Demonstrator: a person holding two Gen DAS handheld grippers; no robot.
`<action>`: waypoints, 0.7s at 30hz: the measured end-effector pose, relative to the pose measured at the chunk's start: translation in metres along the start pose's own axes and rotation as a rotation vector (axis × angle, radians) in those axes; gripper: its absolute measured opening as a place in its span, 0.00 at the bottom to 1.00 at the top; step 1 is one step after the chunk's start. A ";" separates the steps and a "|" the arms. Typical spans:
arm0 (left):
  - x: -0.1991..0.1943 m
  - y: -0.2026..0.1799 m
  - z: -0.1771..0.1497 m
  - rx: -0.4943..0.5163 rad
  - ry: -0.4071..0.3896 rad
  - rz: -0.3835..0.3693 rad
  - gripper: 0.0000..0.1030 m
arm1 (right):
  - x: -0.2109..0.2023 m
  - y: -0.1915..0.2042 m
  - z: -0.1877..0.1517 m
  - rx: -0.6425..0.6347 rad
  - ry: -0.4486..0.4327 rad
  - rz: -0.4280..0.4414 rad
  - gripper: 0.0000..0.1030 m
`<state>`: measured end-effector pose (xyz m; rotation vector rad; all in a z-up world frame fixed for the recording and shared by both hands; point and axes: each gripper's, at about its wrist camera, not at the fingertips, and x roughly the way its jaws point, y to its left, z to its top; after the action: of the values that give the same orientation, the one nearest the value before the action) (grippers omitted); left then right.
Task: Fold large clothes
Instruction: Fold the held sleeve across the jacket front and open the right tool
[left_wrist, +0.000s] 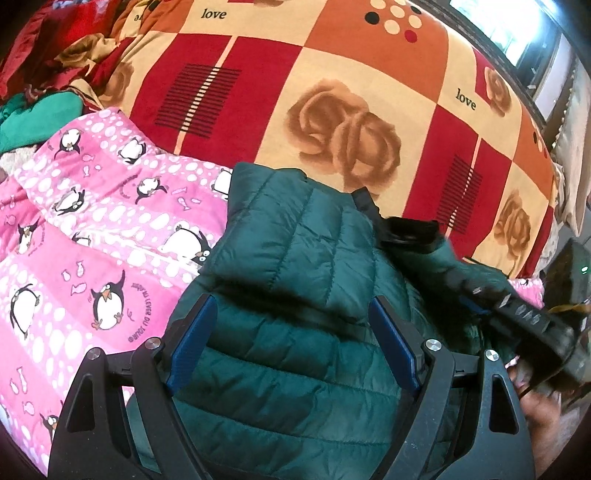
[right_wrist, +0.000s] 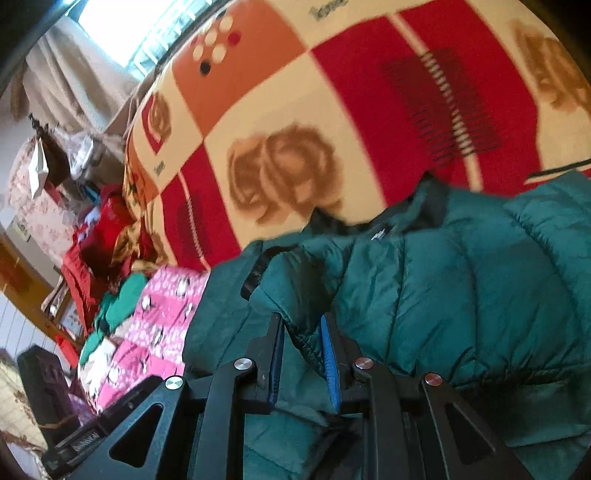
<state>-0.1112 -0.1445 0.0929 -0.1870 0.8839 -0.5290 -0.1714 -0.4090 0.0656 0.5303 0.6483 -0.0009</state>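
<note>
A dark green quilted puffer jacket (left_wrist: 295, 258) lies on the bed, partly over a pink penguin blanket (left_wrist: 92, 229). My left gripper (left_wrist: 291, 301) stands open just above the jacket's middle, its blue pads (left_wrist: 195, 343) wide apart with nothing pinched between them. My right gripper (right_wrist: 303, 319) is shut on a hemmed edge of the jacket (right_wrist: 461, 295), which is bunched between its blue pads (right_wrist: 328, 362). In the left wrist view the right gripper (left_wrist: 413, 230) comes in from the right, over the jacket's right side near the dark collar.
A bedsheet (left_wrist: 332, 92) checked in red, orange and cream with rose prints covers the bed beyond the jacket. Red and green clothes (left_wrist: 37, 110) are piled at the far left. A window (right_wrist: 110, 29) and curtain lie past the bed's edge, and a dark box (right_wrist: 40, 387) stands on the floor.
</note>
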 end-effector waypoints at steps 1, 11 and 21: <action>0.000 0.001 0.000 -0.005 0.001 -0.006 0.82 | 0.009 0.002 -0.004 -0.001 0.025 0.008 0.19; 0.007 -0.003 0.007 -0.054 0.040 -0.098 0.82 | 0.010 0.006 -0.013 -0.020 0.100 0.008 0.61; 0.031 -0.046 0.022 -0.021 0.082 -0.140 0.83 | -0.108 -0.014 -0.006 -0.082 -0.037 -0.059 0.64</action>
<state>-0.0948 -0.2014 0.1029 -0.2490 0.9614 -0.6617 -0.2636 -0.4353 0.1172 0.4307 0.6251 -0.0388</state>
